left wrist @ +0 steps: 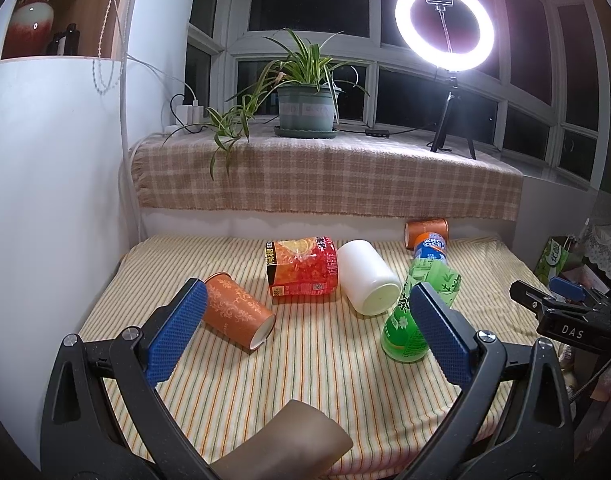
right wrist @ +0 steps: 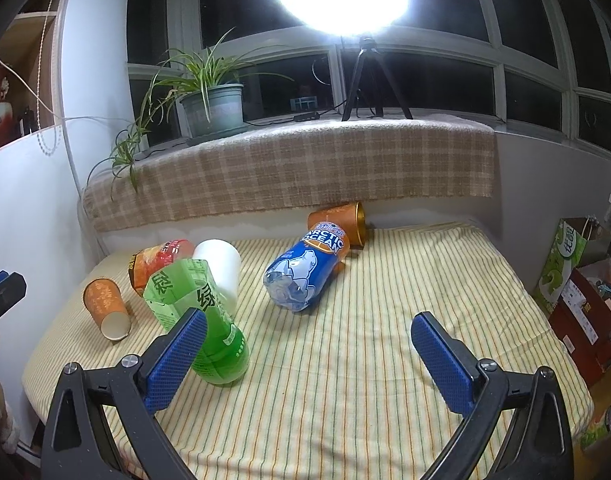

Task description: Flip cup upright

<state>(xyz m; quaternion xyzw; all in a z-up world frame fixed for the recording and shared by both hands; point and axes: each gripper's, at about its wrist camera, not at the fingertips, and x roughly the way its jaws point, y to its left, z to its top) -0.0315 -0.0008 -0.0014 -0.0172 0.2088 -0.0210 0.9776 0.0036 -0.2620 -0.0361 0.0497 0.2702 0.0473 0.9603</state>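
An orange patterned paper cup point(left wrist: 239, 312) lies on its side on the striped cloth, open mouth toward me; it also shows in the right wrist view point(right wrist: 107, 309). A white cup point(left wrist: 367, 276) lies on its side mid-table, also seen in the right wrist view point(right wrist: 221, 268). A second orange cup point(left wrist: 425, 230) lies at the back, its mouth to the right in the right wrist view point(right wrist: 341, 222). My left gripper point(left wrist: 307, 324) is open and empty, its left pad next to the near orange cup. My right gripper point(right wrist: 309, 348) is open and empty above the cloth.
A green bottle point(left wrist: 419, 316), a blue Arctic Ocean bottle point(right wrist: 305, 272) and a red snack pack point(left wrist: 303, 266) lie on the striped table point(left wrist: 305, 392). A plaid-covered sill behind holds a potted plant point(left wrist: 307, 108) and ring light point(left wrist: 444, 26). Boxes point(right wrist: 577, 292) stand to the right.
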